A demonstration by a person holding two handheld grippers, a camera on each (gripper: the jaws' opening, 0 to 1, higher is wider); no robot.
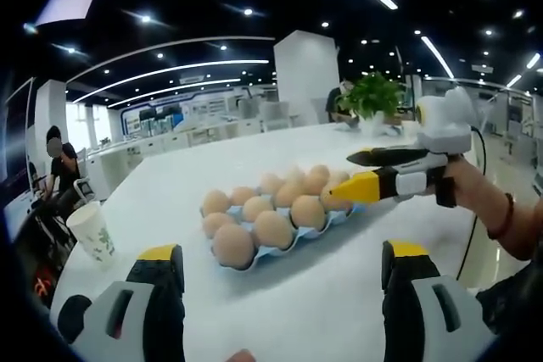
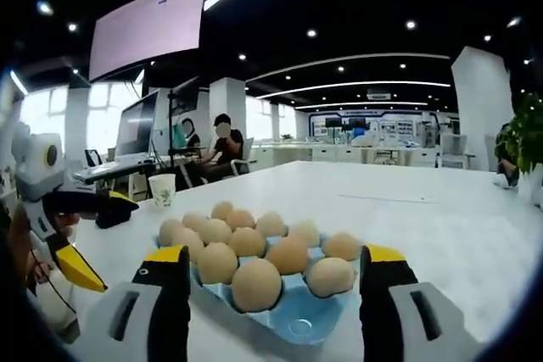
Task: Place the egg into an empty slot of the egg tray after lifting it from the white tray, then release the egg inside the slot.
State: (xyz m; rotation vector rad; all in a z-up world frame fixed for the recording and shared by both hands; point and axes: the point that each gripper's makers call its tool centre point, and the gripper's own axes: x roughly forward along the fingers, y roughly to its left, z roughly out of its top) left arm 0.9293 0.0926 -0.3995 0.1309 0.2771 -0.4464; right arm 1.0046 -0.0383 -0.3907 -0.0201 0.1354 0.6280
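the egg tray sits on the table, eggs in its slots. a cup stands behind it near the table's edge; a plant stands at the far end.

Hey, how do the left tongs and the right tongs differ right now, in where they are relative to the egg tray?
The left tongs sit back from the egg tray, over bare table; the right tongs reach over the tray's opposite end. The left tongs have the tray ahead of their tips; the right tongs have its end, with an empty slot, between theirs. Both are open, black with yellow tips.
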